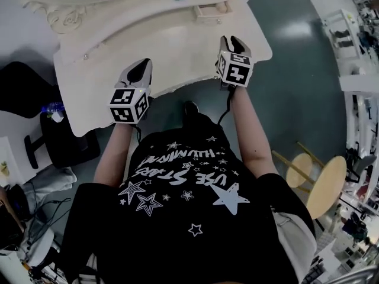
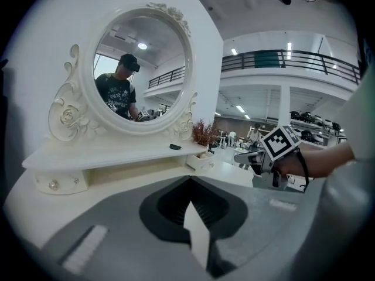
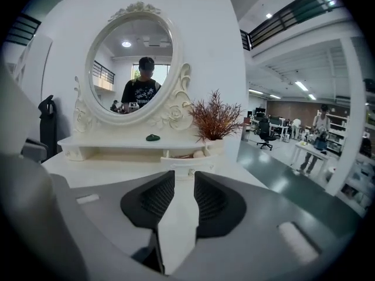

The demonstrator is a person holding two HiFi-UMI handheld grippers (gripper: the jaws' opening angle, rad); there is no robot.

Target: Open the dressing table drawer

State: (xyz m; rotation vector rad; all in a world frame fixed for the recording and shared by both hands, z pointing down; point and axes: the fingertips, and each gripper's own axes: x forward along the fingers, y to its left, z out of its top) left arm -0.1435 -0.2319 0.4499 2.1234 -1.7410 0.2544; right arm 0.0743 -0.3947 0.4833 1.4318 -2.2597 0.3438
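The small cream-white drawer (image 3: 186,160), a round knob on its front, sits at the right end of the raised shelf on the ornate white dressing table (image 3: 105,170). It is level and pulled partway out, with its inside showing.

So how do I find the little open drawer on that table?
Find the big oval mirror on the white dressing table. Below its shelf, at the right end under the reddish dried plant, is a small drawer. It alone is pulled out, with a knob on its front; its twin at the left end is shut.
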